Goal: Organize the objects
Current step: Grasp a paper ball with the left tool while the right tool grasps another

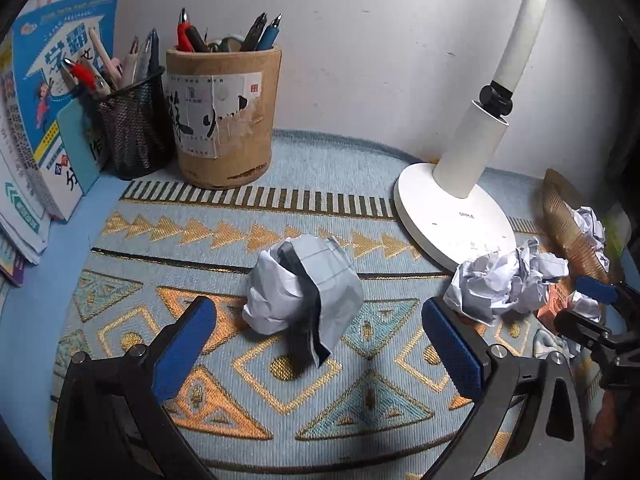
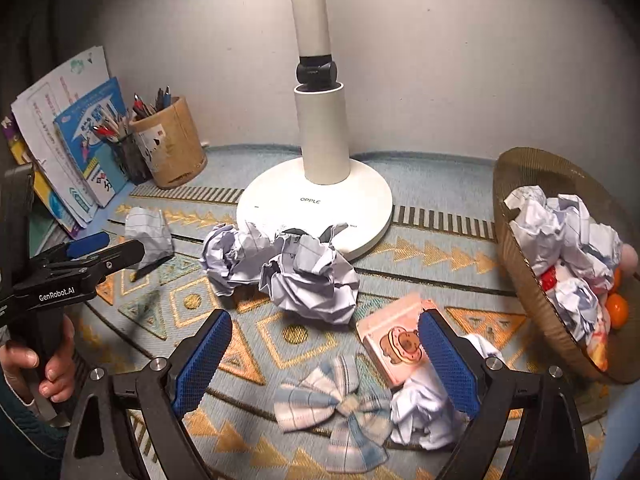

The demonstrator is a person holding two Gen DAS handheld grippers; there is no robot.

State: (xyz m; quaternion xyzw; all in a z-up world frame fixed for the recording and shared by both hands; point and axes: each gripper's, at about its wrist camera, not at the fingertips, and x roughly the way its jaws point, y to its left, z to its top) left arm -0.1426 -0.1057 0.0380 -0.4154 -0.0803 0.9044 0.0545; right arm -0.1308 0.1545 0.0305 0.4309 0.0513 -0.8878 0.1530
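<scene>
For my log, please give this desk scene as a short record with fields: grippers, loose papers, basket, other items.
left gripper: jaws open, empty, facing a crumpled paper ball
right gripper: jaws open, empty, over a plaid bow
loose papers: crumpled pile at the lamp base
basket: tilted, holds crumpled paper
other items: pink card pack, pen cup, mesh pen holder, books

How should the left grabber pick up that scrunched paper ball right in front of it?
Probably squeeze the paper ball across its fat middle, one pad on each side, coming straight forward and down. The left gripper is already open wider than the ball and lined up. Avoid the loose flap hanging at the front; it would likely slip.
</scene>
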